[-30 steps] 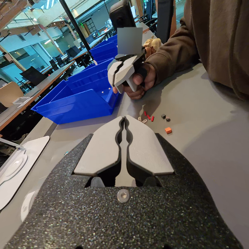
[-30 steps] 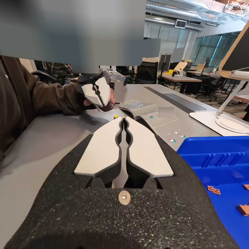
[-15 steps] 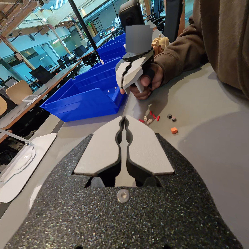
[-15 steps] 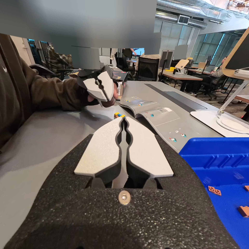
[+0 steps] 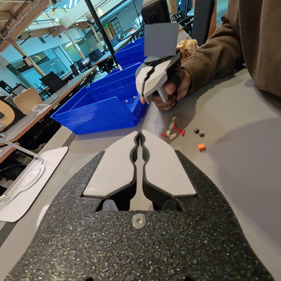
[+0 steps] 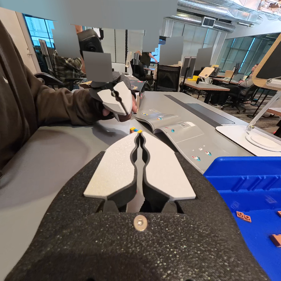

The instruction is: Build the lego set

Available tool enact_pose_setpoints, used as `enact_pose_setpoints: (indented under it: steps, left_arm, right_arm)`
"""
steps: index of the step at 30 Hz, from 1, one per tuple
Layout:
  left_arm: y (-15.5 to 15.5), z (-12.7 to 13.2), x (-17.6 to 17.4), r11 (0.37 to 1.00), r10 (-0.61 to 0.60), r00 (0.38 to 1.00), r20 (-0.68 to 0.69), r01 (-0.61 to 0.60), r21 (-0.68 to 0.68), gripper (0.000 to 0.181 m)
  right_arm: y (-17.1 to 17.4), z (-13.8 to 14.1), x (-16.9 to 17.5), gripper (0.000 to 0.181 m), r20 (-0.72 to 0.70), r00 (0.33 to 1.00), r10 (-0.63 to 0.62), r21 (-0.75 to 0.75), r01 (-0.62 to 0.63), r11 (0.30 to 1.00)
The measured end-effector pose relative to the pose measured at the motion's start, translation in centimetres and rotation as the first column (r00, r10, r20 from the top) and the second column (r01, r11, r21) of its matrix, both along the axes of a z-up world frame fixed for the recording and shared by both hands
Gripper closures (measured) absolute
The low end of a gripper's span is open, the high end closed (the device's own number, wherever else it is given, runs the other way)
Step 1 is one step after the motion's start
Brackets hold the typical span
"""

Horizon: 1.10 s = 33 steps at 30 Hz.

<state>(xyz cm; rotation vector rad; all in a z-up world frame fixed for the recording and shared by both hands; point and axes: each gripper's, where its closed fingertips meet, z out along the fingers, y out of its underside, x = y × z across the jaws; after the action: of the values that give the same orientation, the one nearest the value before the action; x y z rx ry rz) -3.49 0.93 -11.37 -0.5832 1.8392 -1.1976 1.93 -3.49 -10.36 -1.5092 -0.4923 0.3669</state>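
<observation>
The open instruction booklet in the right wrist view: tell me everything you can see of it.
The instruction booklet lies open and face up on the grey table, past the right gripper and between the left gripper and the blue bin. Its grey, glossy-looking paper pages arch up from the spine and carry small coloured build diagrams. The near page runs towards the bin's corner. A small yellow, blue and orange lego piece sits just beside its left edge. Neither gripper touches it.
</observation>
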Motion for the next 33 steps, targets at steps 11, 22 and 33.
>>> enact_pose_setpoints:
  steps: [11,22,33]
  left_arm:
    - [0.7,2.3,0.3,0.993,0.035,0.996,0.078,-0.026,-0.114,0.181]
    - [0.3,1.4,0.5,0.996,0.021,0.998,0.056,-0.015,-0.093,0.181]
    - [0.0,1.2,0.5,0.996,0.013,0.999,0.048,-0.008,-0.085,0.181]
  right_arm:
    - [3.4,4.8,26.0,0.162,0.607,0.794,0.038,-0.646,0.465,0.605]
    - [3.7,-9.3,35.8,0.151,0.635,0.638,0.436,-0.763,0.608,0.221]
    - [3.9,-9.6,36.2,0.156,0.637,0.642,0.428,-0.764,0.600,0.237]
